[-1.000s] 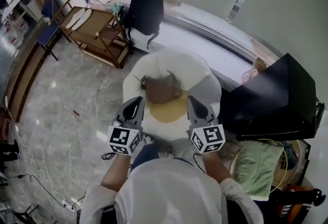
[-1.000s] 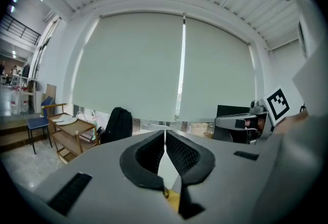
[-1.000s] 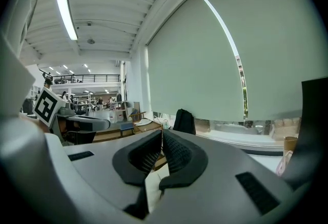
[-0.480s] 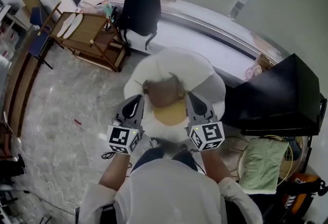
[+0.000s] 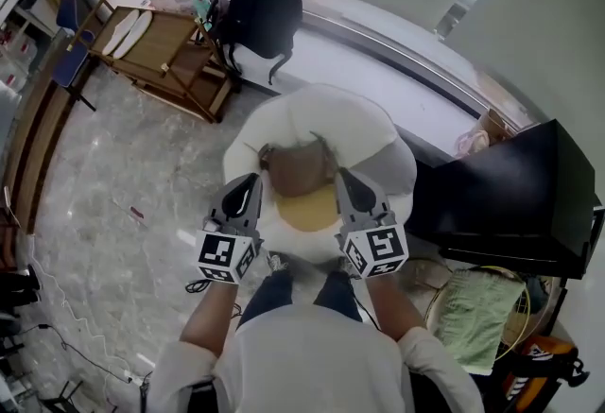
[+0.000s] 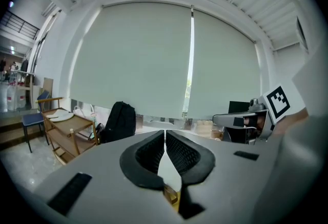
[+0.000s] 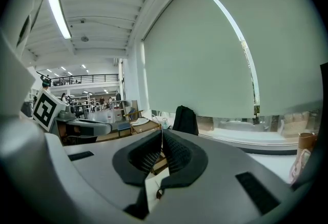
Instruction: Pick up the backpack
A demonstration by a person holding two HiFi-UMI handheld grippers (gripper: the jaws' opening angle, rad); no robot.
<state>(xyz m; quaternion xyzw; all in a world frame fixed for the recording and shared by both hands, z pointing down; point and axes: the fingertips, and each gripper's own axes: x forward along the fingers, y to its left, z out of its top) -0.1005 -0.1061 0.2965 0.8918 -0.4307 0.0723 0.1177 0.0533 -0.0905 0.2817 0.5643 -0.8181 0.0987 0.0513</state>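
Observation:
The black backpack (image 5: 265, 9) stands upright against the low window ledge at the far side of the room, beside a wooden cart. It shows small and distant in the left gripper view (image 6: 119, 121) and the right gripper view (image 7: 185, 119). My left gripper (image 5: 248, 186) and right gripper (image 5: 348, 182) are held side by side in front of me, over the near edge of a white round seat (image 5: 378, 132). Both are shut with nothing between the jaws (image 6: 165, 133) (image 7: 162, 133). They are far from the backpack.
A brown bag (image 5: 301, 165) and a yellow cushion (image 5: 307, 208) lie on the white seat between me and the backpack. The wooden cart (image 5: 161, 47) stands at the left, a black cabinet (image 5: 510, 194) at the right, and a basket with green cloth (image 5: 477, 312) at the near right.
Both grippers have moved together a little with my body, and the room has shifted in the head view. Their jaws have stayed shut and empty.

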